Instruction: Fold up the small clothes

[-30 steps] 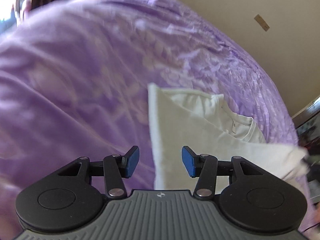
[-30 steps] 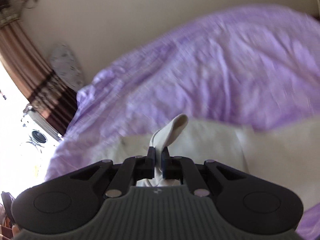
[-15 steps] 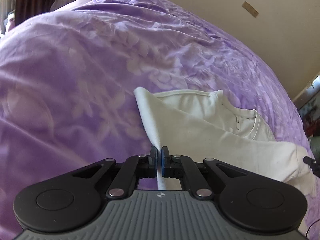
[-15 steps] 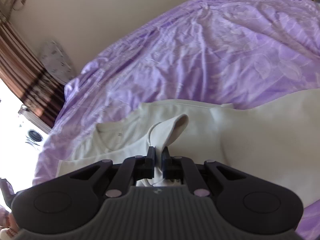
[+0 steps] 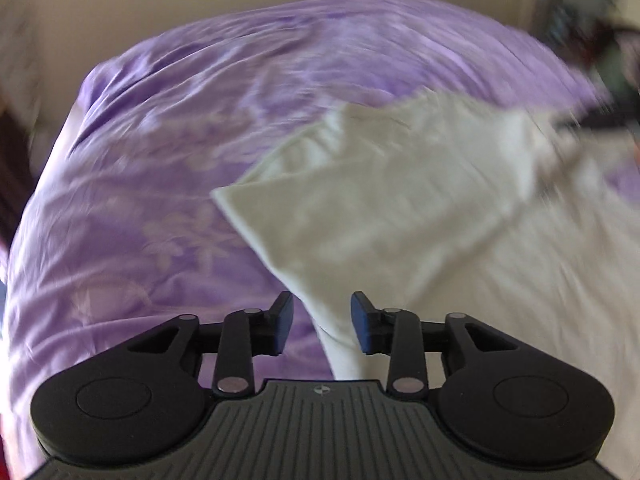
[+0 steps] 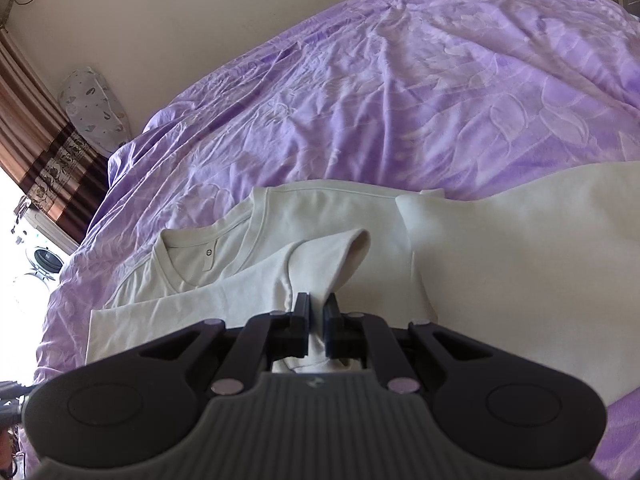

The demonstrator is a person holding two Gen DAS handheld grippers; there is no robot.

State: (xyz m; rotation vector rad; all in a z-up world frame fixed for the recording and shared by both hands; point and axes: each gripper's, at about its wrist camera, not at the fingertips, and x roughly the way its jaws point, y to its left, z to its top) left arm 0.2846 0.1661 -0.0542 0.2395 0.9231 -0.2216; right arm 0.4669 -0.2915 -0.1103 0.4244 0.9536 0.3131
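A cream T-shirt (image 6: 320,216) is spread on the bed (image 6: 400,80). Soft, light cloth is best pinched at hems. The right gripper (image 6: 316,312) is clamped on its sleeve; the left gripper (image 5: 322,322), jaws just opened, straddles a fold unpressed.

home bedroom | purple bedspread (image 6: 440,80) | curtain (image 6: 36,120) by window

Purple floral bedspread (image 6: 440,92) – beige wall (image 6: 192,12) behind – striped brown curtain (image 6: 36,128), bright window.
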